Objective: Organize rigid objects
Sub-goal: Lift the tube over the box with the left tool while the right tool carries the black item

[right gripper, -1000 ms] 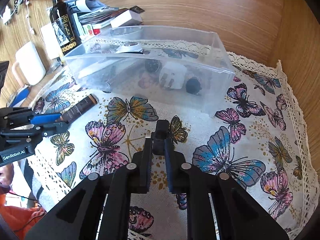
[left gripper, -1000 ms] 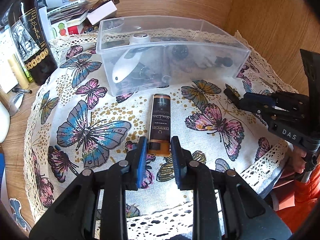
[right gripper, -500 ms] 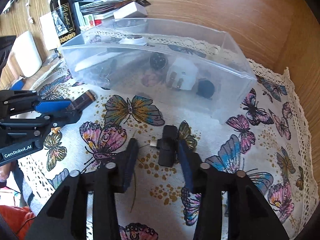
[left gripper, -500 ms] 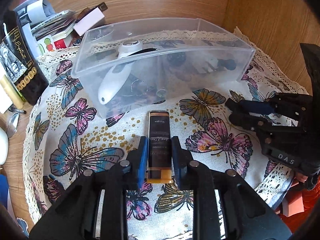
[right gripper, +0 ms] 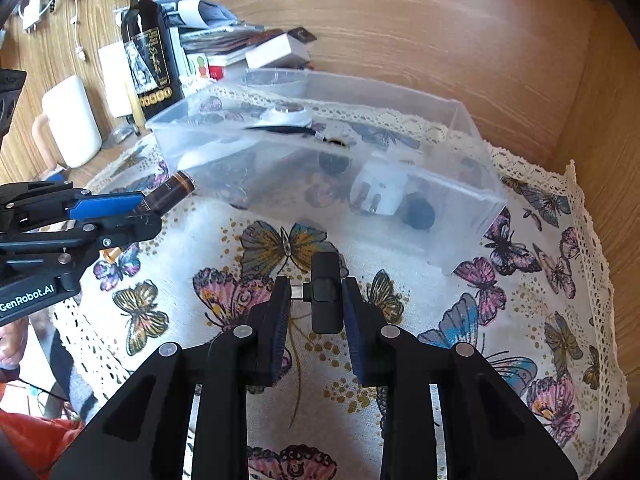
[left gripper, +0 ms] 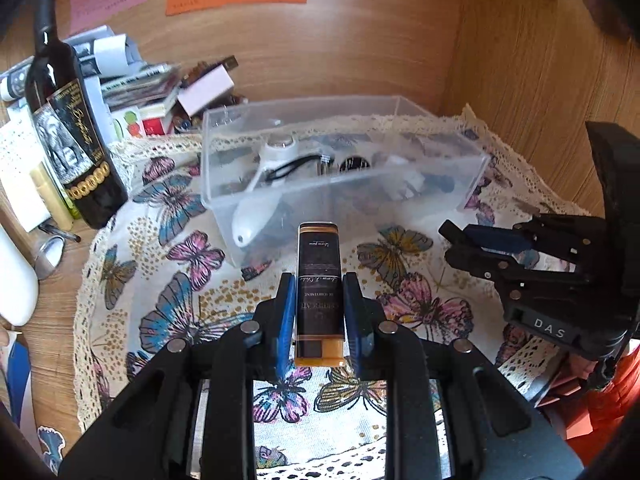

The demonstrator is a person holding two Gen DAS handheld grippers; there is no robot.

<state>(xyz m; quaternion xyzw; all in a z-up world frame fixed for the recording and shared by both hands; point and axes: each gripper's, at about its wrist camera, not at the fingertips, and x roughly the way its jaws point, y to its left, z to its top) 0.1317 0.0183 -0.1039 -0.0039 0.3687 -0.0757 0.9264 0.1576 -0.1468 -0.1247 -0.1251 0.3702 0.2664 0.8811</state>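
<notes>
My left gripper [left gripper: 318, 308] is shut on a dark brown tube with an orange end [left gripper: 319, 280] and holds it above the butterfly cloth, pointing at the clear plastic bin [left gripper: 476, 172]. The tube also shows in the right wrist view [right gripper: 170, 196], held in the left gripper [right gripper: 120, 212]. My right gripper [right gripper: 316, 304] is open around a small black adapter with a metal plug [right gripper: 326, 292] lying on the cloth. The adapter touches neither pad. The bin [right gripper: 460, 112] holds a white device, a white plug and several dark small items.
A dark wine bottle [left gripper: 68, 128] stands left of the bin, with stacked papers and boxes [left gripper: 152, 84] behind. A white mug [right gripper: 70, 120] stands at the left. Wooden walls close the back and right. The cloth [right gripper: 540, 320] covers the table.
My left gripper closed on the tube and lifted it off the cloth. My right gripper opened and released the black adapter, which now lies between its fingers.
</notes>
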